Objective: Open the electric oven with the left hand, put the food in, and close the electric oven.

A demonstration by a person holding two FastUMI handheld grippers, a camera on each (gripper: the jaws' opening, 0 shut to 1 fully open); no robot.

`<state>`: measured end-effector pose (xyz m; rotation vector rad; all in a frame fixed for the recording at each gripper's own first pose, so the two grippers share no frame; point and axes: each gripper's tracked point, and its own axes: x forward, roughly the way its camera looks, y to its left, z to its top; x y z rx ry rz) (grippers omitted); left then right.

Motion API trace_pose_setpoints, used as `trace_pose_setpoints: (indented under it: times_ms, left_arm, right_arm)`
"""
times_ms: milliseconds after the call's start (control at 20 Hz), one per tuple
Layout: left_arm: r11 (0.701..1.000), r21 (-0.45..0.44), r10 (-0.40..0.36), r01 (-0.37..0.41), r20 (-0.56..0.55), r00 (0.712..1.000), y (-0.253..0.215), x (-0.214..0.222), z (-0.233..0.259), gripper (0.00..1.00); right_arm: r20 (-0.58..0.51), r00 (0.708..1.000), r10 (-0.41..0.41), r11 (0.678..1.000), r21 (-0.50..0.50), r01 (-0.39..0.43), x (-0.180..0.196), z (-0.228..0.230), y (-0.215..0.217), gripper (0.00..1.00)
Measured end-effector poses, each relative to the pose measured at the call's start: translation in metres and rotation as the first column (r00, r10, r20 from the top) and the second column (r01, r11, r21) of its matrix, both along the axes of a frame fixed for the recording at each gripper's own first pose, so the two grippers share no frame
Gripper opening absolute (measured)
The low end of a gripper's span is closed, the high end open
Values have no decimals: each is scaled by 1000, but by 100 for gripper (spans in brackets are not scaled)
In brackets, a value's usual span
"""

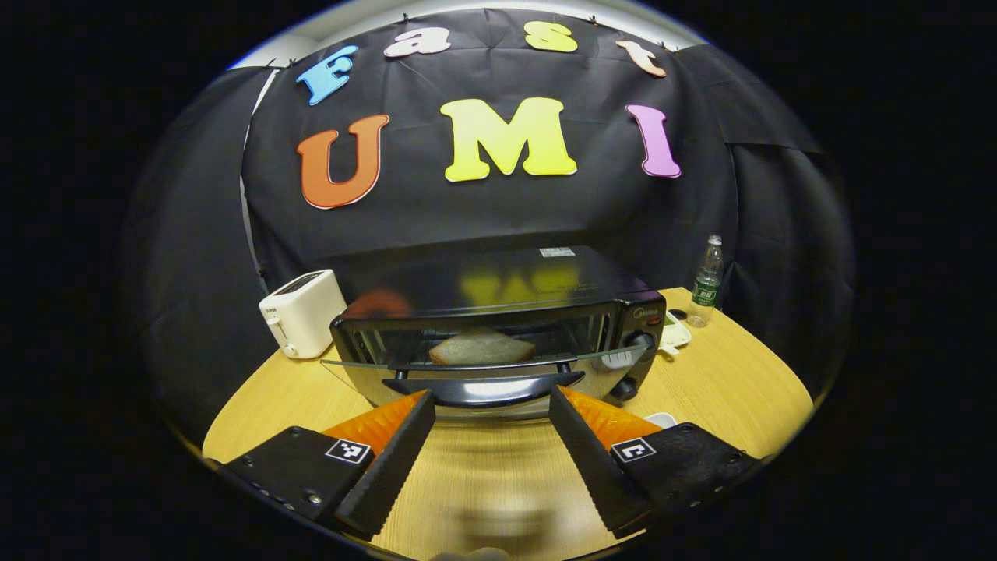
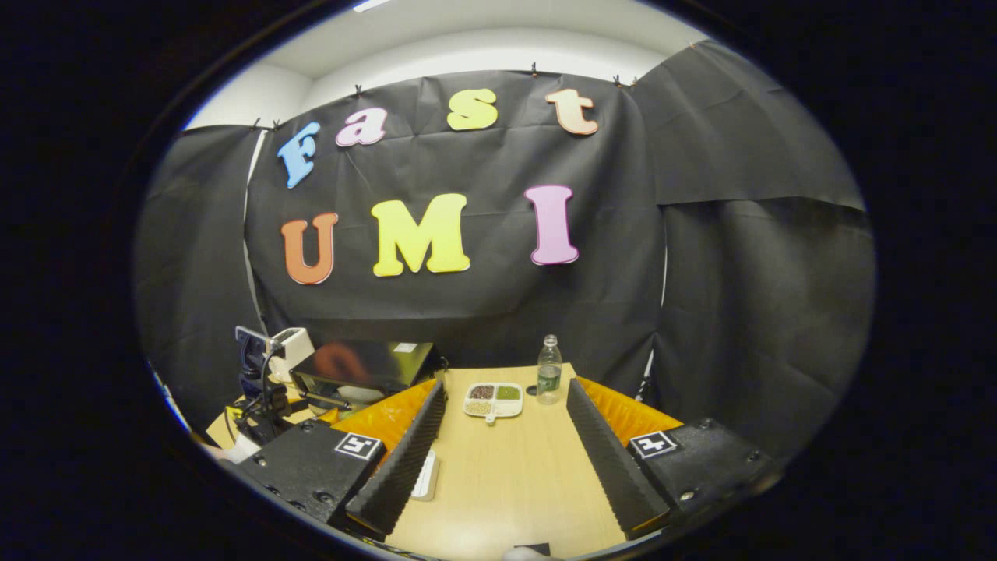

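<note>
Oven (image 1: 498, 327) straight ahead on table (image 1: 498, 475), door ajar, bread (image 1: 481, 348) inside; handle (image 1: 483, 387) running left-right just beyond left gripper (image 1: 491, 413), spread wide, empty. Right gripper (image 2: 506, 405) wide, farther right.

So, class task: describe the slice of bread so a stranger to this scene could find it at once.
Start at the black electric oven in the middle of the wooden table. Look through its partly open glass door: the slice of bread lies flat on the rack inside. It is the only pale, tan-crusted thing within that dark cavity.
</note>
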<state>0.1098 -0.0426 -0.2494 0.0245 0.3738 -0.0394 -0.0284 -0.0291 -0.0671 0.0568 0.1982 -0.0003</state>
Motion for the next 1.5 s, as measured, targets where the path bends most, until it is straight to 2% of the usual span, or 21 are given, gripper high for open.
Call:
trace_pose_setpoints:
  times_ms: [200,300,750,950,1300,1500]
  left_arm:
    - [999,32,-22,21,35,999,-1,22,9,96]
    - [1000,21,-17,17,34,999,-1,27,9,96]
    - [1000,20,4,-5,56,998,6,30,19,96]
    - [999,3,32,-33,116,993,15,1,55,96]
    - [997,42,51,-64,256,965,49,-87,138,95]
    - [989,-109,130,-102,292,947,67,-120,183,96]
  right_arm:
    - [-5,1000,-7,1000,-3,7,1,0,0,95]
    - [-4,1000,-11,1000,3,11,1,2,1,96]
    - [-7,1000,-12,1000,4,12,5,1,2,96]
    - [21,1000,11,1000,-18,-11,8,13,13,96]
    - [96,991,92,996,-5,-92,13,41,60,96]
    - [129,987,98,995,18,-102,13,55,75,95]
